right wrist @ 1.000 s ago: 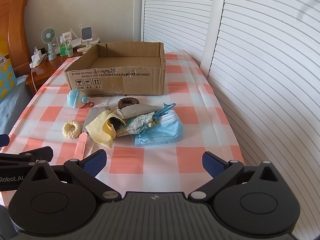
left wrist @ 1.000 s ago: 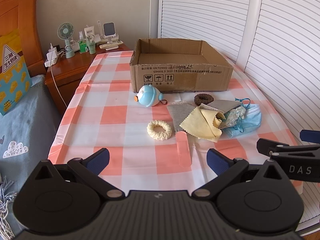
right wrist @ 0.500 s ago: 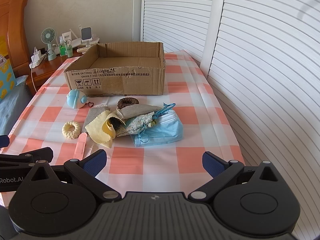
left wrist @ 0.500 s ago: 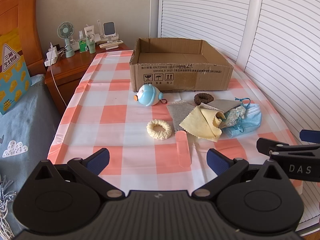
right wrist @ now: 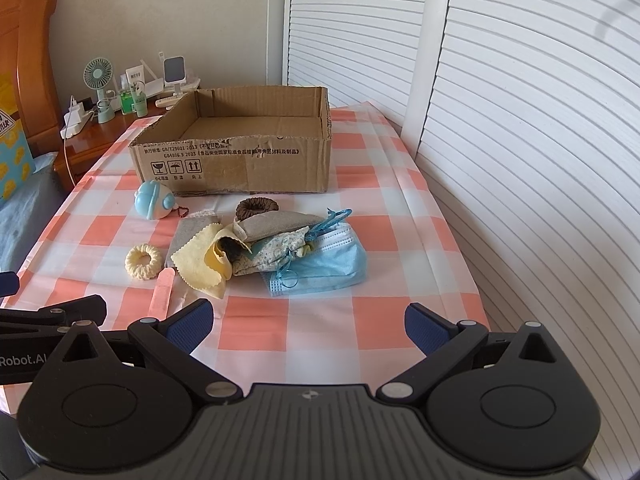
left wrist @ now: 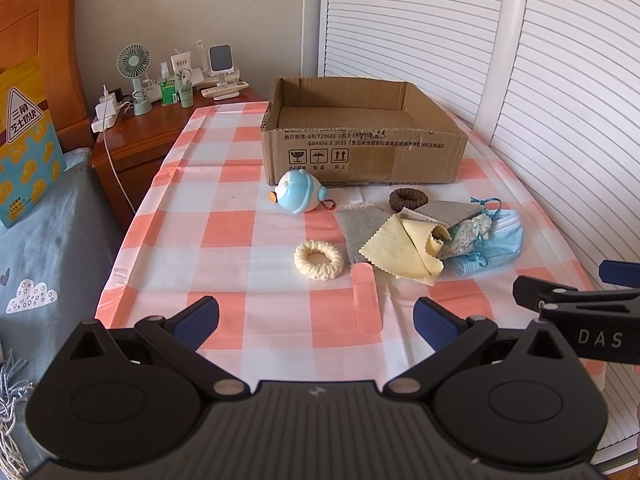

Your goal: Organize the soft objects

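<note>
My left claw [left wrist: 316, 316] and right claw [right wrist: 308, 322] both hang spread wide and empty over the checked table [left wrist: 224, 236]. The soft pile [right wrist: 280, 248] lies before the cardboard box [right wrist: 240, 160]

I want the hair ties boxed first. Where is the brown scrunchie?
The brown scrunchie lies just in front of the cardboard box, behind the grey cloth of the pile, right of the blue toy.

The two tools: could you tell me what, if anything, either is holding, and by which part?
Nothing is held. The left tool and right tool are both open.
</note>
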Action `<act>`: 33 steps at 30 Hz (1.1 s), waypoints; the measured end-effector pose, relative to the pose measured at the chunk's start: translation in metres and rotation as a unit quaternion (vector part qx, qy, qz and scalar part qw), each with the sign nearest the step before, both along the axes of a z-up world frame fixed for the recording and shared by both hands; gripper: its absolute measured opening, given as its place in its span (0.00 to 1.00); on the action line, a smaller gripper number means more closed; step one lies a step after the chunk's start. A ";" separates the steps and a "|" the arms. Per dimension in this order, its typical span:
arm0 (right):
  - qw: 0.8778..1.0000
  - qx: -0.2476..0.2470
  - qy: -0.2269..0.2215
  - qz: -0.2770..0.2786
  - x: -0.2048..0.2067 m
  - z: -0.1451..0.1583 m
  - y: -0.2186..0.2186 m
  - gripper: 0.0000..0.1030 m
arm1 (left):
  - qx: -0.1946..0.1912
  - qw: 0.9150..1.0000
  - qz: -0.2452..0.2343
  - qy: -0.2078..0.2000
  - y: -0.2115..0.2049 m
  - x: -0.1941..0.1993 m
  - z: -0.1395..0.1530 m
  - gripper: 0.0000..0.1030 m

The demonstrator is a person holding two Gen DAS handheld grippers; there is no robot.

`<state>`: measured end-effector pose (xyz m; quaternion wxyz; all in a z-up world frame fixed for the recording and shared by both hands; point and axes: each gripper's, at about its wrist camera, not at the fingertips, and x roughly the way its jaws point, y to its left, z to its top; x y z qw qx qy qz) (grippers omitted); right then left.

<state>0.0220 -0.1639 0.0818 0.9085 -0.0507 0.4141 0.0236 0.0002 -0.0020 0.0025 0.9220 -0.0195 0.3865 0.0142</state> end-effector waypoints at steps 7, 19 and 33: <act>1.000 -0.004 -0.004 0.006 0.004 -0.001 0.000 1.00 | -0.002 1.000 -0.010 -0.004 -0.001 0.003 0.003 1.00; 0.998 0.032 -0.027 0.040 0.017 -0.007 -0.017 1.00 | 0.008 0.997 -0.067 -0.035 -0.007 0.019 0.003 1.00; 0.999 0.020 -0.012 0.022 0.025 -0.041 -0.048 1.00 | 0.005 0.994 -0.110 0.017 -0.013 0.056 -0.049 1.00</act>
